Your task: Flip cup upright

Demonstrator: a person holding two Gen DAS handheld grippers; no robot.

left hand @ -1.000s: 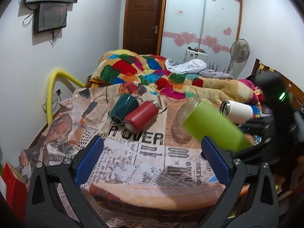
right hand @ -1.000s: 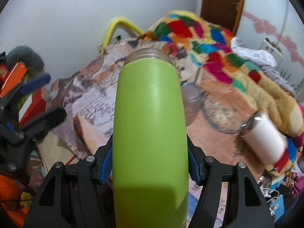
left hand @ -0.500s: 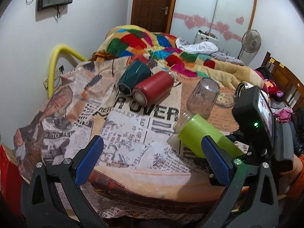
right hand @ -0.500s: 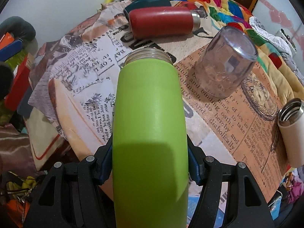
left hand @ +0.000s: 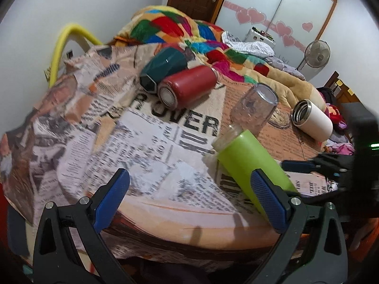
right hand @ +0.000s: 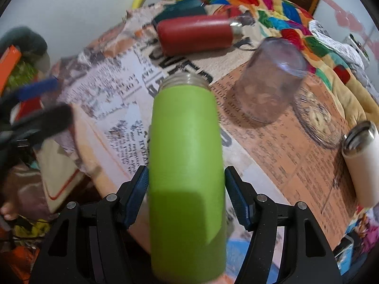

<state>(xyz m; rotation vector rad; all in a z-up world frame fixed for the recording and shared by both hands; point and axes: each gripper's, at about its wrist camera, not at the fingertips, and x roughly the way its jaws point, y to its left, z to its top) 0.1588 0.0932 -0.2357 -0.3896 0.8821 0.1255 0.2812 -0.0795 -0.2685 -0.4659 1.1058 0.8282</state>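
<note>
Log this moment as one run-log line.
right gripper: around green cup, gaps at pads | left gripper: open, empty | cup: tilted, mouth low by cloth

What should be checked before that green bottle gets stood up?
1. Grip: cannot tell. The right gripper has its pads close on both sides of the green bottle, but blur hides the contact.
2. Bottle upright: not ok. It is tilted, with its threaded mouth aimed down at the newspaper-print cloth.
3. Landing spot: ok. Bare cloth lies around the mouth.
4. Neighbour clearance: ok. In the right wrist view the upside-down clear cup stands apart from the bottle.
5. Left gripper free: ok. It is open and empty.
</note>
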